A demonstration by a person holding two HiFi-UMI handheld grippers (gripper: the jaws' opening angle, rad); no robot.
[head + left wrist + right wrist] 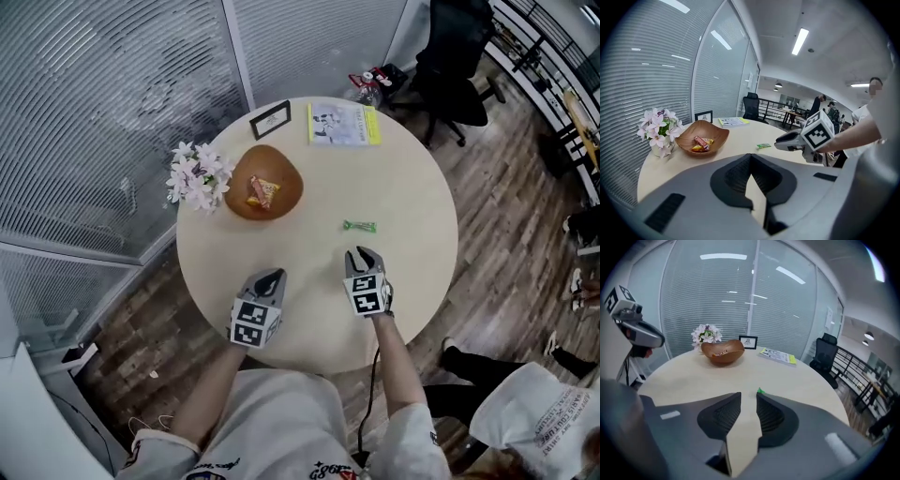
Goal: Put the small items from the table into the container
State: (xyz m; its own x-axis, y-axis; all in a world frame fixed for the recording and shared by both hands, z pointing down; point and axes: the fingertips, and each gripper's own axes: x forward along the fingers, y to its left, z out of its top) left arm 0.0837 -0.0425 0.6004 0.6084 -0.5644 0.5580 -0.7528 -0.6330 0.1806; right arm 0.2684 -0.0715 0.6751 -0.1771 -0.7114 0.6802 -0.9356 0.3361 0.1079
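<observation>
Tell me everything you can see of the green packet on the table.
The green packet is small, flat and oblong, in a shiny wrapper that looks like plastic. It lies flat on the round table, just ahead of the right gripper but apart from it. Only the tabletop touches it.

We see a pale, matt table with a smooth top. The bowl looks like brown wood with a soft sheen. The green wrapper is glossy plastic film, and the booklet is paper. The left gripper and right gripper are matt grey plastic, with dark, finely ribbed pads.
</observation>
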